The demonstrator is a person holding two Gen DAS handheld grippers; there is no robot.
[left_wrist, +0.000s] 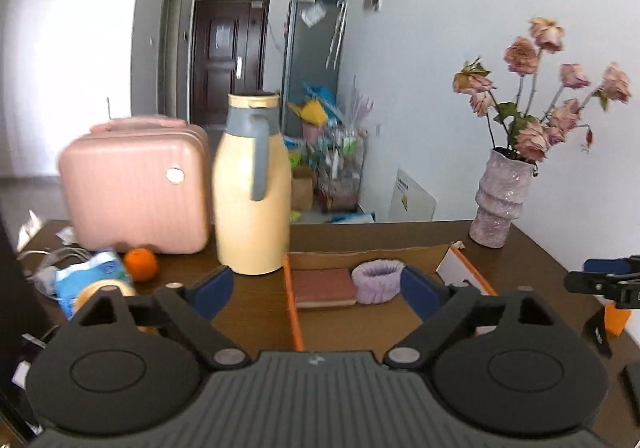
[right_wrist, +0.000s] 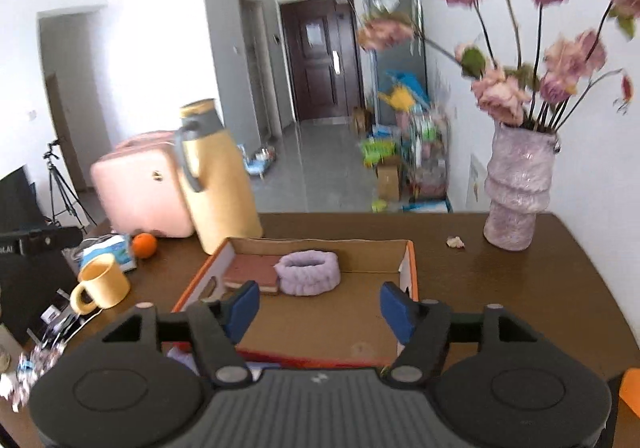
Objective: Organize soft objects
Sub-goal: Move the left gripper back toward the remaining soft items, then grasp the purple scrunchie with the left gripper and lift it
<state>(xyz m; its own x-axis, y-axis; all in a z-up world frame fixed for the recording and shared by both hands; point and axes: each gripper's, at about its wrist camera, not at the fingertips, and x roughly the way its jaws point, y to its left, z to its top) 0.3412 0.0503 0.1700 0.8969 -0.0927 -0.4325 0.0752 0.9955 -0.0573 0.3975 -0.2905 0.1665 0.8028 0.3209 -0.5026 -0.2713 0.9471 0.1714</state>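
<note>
An open cardboard box with orange edges (left_wrist: 297,312) (right_wrist: 409,268) lies on the dark wooden table. At its far end sit a fluffy lilac headband (left_wrist: 378,282) (right_wrist: 310,272) and, left of it, a folded reddish-brown cloth (left_wrist: 323,286) (right_wrist: 252,272). My left gripper (left_wrist: 318,294) hangs above the box's left wall, jaws wide apart with nothing between the blue pads. My right gripper (right_wrist: 320,306) hovers over the box's near half, also open and empty. The right gripper's tip (left_wrist: 608,280) shows at the right edge of the left wrist view.
A yellow thermos jug (left_wrist: 252,188) (right_wrist: 218,176) and a pink case (left_wrist: 136,184) (right_wrist: 140,188) stand behind the box on the left. An orange (left_wrist: 140,264) (right_wrist: 143,245), a blue packet (left_wrist: 94,276) and a yellow mug (right_wrist: 102,286) lie left. A vase of dried roses (left_wrist: 498,200) (right_wrist: 518,192) stands at the far right.
</note>
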